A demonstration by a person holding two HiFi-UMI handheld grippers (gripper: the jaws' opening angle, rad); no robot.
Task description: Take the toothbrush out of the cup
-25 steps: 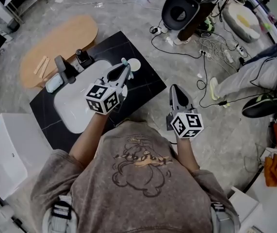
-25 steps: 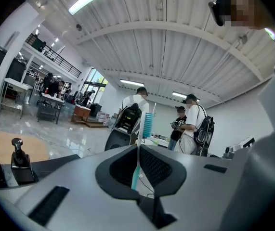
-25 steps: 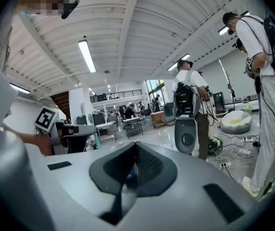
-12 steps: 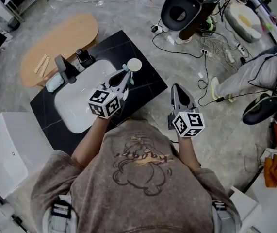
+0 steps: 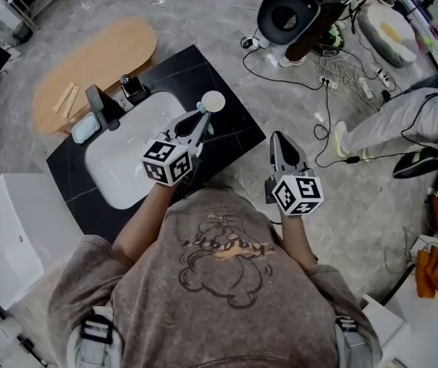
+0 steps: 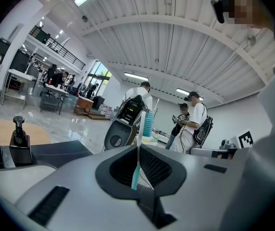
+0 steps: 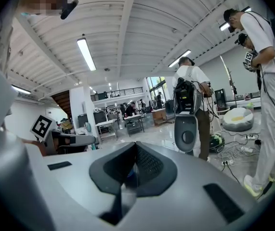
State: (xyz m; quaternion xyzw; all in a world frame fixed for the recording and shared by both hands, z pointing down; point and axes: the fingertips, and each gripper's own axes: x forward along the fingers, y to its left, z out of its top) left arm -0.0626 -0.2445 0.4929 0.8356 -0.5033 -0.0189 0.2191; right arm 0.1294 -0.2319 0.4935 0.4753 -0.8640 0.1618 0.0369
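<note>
My left gripper (image 5: 200, 116) is clamped hard on the slim white-and-teal plastic toothbrush (image 6: 137, 167). In the left gripper view its handle stands upright in the seam between my two jaws. The teal end sits low, and the blue bristle head rises above the tips, turned toward 3 o'clock.

In the head view the toothbrush (image 5: 202, 110) is only a fleck of teal at the point of that gripper. It is just beside the round white cup (image 5: 214, 101), which stands on the black stone-look countertop (image 5: 195, 66) at 1 o'clock from my jaw tips. The brush is in my grip and not standing inside the cup. From above I cannot tell whether it touches the rim.

The white oval sink basin (image 5: 123, 163) is sunk in the same countertop at 8 o'clock from the cup. Around the basin's 11 o'clock edge stand a dark grey faucet (image 5: 100, 107), a black pump soap dispenser (image 5: 132, 89) and a pale blue soap dish (image 5: 84, 131). Past the countertop, further toward 11 o'clock, lies an oval light-wood board (image 5: 96, 58).

My right gripper (image 5: 277, 138) hangs at 3 o'clock from the left one, well apart from it. It is off the countertop, over the grey marbled floor (image 5: 357, 221). In the right gripper view its two jaws are pressed together at the tips with nothing held between them.
</note>
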